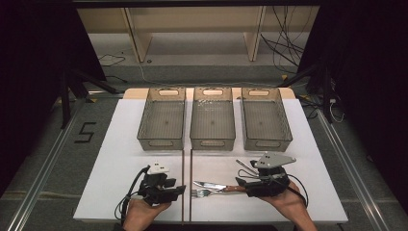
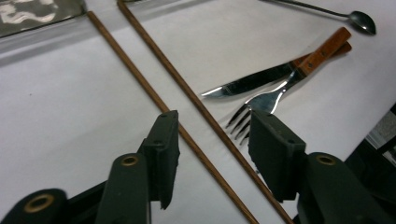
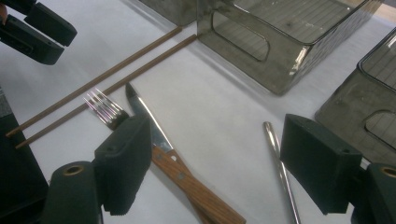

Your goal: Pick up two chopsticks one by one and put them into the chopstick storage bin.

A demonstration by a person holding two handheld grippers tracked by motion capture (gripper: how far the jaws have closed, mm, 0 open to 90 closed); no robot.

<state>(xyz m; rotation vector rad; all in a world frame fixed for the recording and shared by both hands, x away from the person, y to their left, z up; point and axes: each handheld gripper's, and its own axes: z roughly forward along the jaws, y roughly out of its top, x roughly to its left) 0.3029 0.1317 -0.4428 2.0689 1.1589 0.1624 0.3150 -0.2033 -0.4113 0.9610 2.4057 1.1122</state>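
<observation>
Two long brown chopsticks (image 1: 183, 183) (image 2: 140, 74) lie side by side down the middle of the white table (image 1: 120, 159). My left gripper (image 1: 179, 190) (image 2: 212, 154) hovers low over their near ends, and both sticks run under the gap between its jaws, which stand apart without pressing on them. A wooden-handled knife (image 1: 211, 185) (image 3: 149, 126) and fork (image 1: 204, 193) (image 3: 105, 109) lie just right of the sticks. Over their handles is my right gripper (image 1: 243, 180) (image 3: 215, 158), open. A metal spoon (image 1: 245, 166) (image 3: 280, 163) lies beside its right jaw.
Three clear smoky bins (image 1: 161, 143) (image 1: 212, 143) (image 1: 267, 143) stand in a row at the back of the table. The nearest bin wall (image 3: 261, 51) is just beyond the cutlery. Dark stands and cables surround the table.
</observation>
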